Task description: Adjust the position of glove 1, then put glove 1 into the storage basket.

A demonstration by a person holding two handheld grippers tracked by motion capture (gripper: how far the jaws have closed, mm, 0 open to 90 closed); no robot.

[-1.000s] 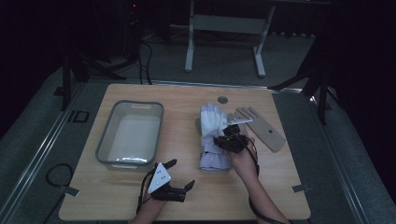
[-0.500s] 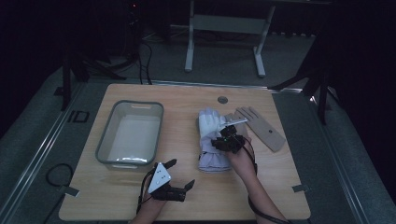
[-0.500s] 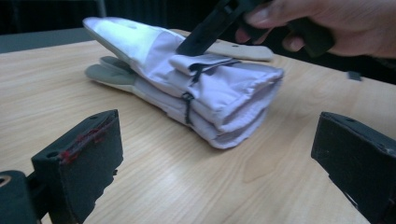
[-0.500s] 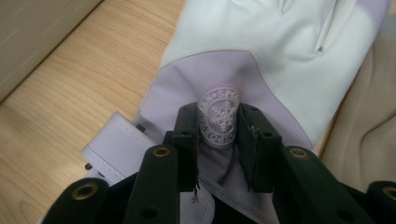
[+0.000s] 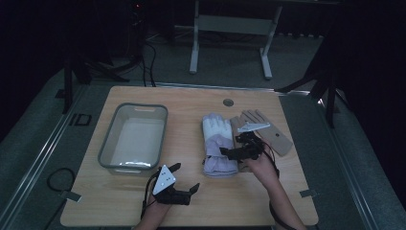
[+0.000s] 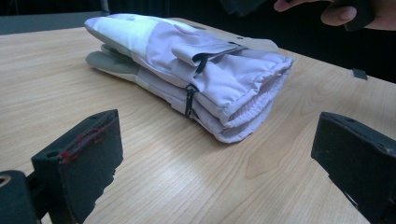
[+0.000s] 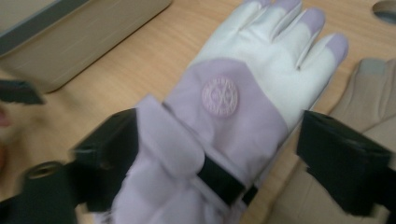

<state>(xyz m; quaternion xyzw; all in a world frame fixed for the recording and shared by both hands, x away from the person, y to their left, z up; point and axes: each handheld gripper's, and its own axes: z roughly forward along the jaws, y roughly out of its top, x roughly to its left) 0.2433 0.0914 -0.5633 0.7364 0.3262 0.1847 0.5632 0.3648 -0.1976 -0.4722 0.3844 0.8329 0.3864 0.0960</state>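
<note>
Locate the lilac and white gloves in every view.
High view: lilac and white gloves at table centre, right of the grey tub.
Left gripper view: upper middle, cuffs nearest.
Right gripper view: centre, fingers pointing up.
Shared landmark: the tan glove beside them.

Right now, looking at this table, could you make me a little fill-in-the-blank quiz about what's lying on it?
1. The lilac and white gloves lie stacked on the wooden ____.
2. Left of the gloves in the high view stands an empty grey ____.
3. The right tool hovers over the lilac gloves with its jaws ____.
4. Beside the lilac gloves, on their right in the high view, lies a glove coloured ____.

Missing words: table; tub; open; tan
</note>
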